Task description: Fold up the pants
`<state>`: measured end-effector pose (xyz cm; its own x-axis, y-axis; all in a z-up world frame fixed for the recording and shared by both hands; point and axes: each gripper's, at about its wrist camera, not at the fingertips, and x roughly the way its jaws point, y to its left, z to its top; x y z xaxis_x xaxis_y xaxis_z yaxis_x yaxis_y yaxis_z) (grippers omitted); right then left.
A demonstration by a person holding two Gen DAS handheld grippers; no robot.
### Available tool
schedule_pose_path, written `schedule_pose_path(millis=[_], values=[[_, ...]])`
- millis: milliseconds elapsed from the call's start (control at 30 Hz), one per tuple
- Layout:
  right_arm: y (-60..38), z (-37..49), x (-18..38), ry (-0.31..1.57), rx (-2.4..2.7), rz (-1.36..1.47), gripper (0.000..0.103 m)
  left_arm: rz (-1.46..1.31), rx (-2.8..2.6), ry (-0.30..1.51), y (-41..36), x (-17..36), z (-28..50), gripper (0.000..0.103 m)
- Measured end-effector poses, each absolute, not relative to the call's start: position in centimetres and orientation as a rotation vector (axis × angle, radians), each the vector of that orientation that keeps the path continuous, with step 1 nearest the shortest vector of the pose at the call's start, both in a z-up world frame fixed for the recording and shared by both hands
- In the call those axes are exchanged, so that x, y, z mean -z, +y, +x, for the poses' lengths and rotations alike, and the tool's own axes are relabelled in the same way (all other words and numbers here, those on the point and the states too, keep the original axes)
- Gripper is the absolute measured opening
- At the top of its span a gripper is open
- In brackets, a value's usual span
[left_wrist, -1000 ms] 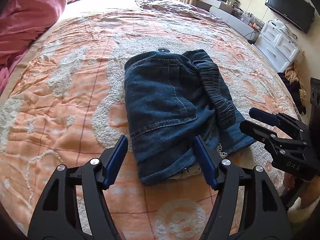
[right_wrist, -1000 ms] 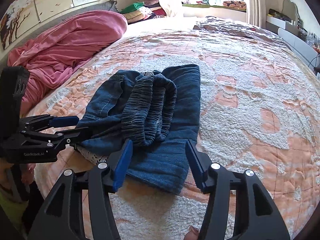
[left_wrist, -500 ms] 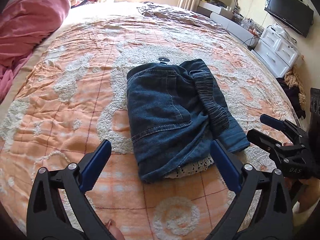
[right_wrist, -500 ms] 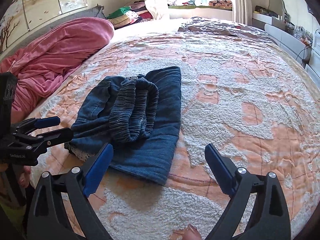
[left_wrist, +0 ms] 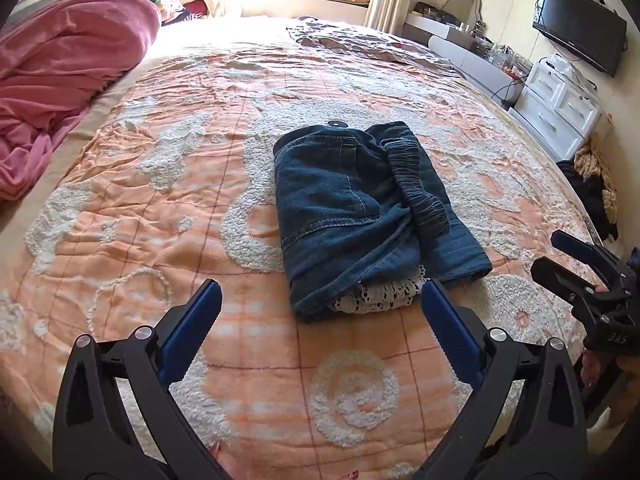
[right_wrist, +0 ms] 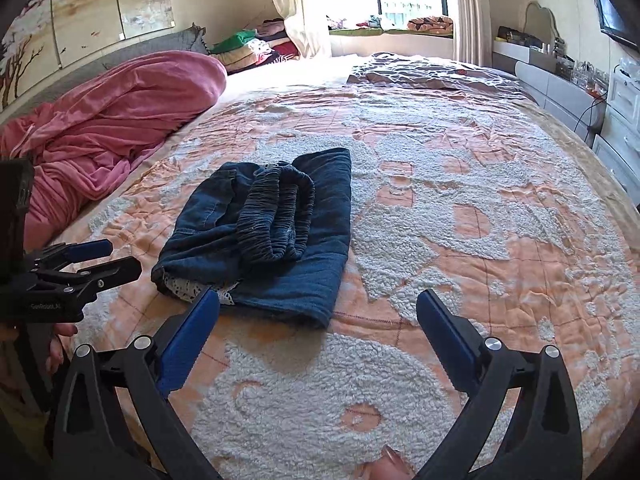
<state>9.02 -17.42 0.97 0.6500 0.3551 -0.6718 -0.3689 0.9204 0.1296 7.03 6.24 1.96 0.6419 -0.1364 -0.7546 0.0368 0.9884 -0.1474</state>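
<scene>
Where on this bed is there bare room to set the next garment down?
Bare orange-and-white bedspread lies between the folded dark denim pants and the crumpled pink blanket, and also right of the pants. The pink blanket's edge and the near strip by both hand-held grippers are crowded.

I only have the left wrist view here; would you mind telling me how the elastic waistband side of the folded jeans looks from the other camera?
Observer: The gathered waistband lies bunched in several ridges on top of the folded jeans.
Operator: Is my left tool holding anything?
Observer: No, the left tool hangs apart from the denim, nothing between its fingers.
Operator: Anything behind the pink blanket?
Observer: A painted panel with blossom branches on the wall behind the pink blanket.
</scene>
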Motion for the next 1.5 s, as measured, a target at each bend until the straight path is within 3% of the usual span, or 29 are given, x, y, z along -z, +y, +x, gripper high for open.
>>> schedule_pose_path(millis=[733, 1500], values=[[-17.7, 2.5, 2.2, 0.795, -0.388, 0.03, 0.099, -0.14, 0.059, 0.915, 4.5, 2.8, -0.4, 0.094], [-17.3, 2.2, 2.8, 0.817, -0.39, 0.01, 0.099, -0.147, 0.055, 0.906, 4.6, 2.4, -0.7, 0.094]])
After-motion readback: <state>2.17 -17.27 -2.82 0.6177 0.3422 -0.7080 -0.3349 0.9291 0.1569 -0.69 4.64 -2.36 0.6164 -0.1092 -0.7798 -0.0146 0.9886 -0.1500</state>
